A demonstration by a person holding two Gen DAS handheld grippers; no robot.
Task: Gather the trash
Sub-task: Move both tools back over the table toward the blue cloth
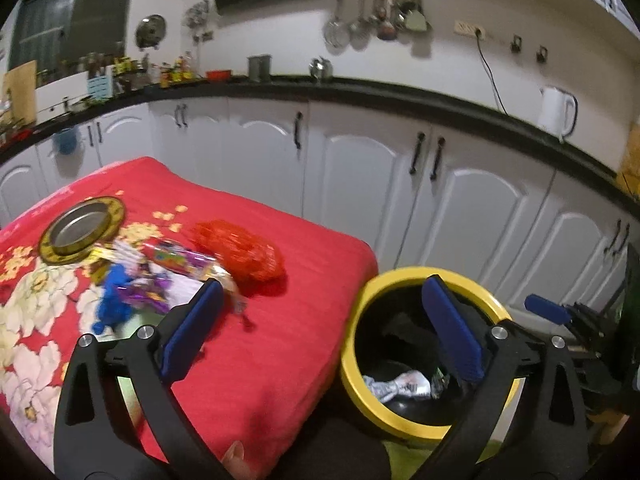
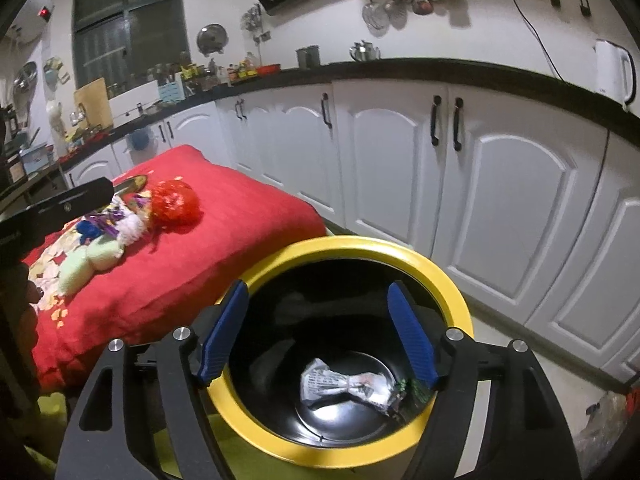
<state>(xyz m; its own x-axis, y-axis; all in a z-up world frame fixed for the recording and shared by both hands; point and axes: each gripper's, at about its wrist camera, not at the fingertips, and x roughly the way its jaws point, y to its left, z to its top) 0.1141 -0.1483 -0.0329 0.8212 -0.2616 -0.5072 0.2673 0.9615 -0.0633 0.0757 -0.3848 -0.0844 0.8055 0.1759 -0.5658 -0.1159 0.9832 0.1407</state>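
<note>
A black bin with a yellow rim (image 1: 351, 364) (image 2: 456, 292) stands on the floor beside a red-covered table (image 1: 280, 320) (image 2: 180, 272). A crumpled white wrapper (image 1: 396, 386) (image 2: 344, 386) lies at the bin's bottom. On the table lie a red mesh bag (image 1: 244, 250) (image 2: 176, 202), a shiny multicoloured wrapper (image 1: 180, 260), blue scraps (image 1: 114, 292) and a pale green piece (image 2: 88, 264). My left gripper (image 1: 320, 324) is open and empty, spanning the table edge and the bin. My right gripper (image 2: 320, 336) is open and empty above the bin's mouth.
A metal bowl with a gold rim (image 1: 80, 230) sits at the table's far left. White cabinets (image 1: 360, 176) under a black counter (image 1: 400, 92) run behind. A white kettle (image 1: 558, 110) stands on the counter. The right gripper also shows in the left wrist view (image 1: 548, 308).
</note>
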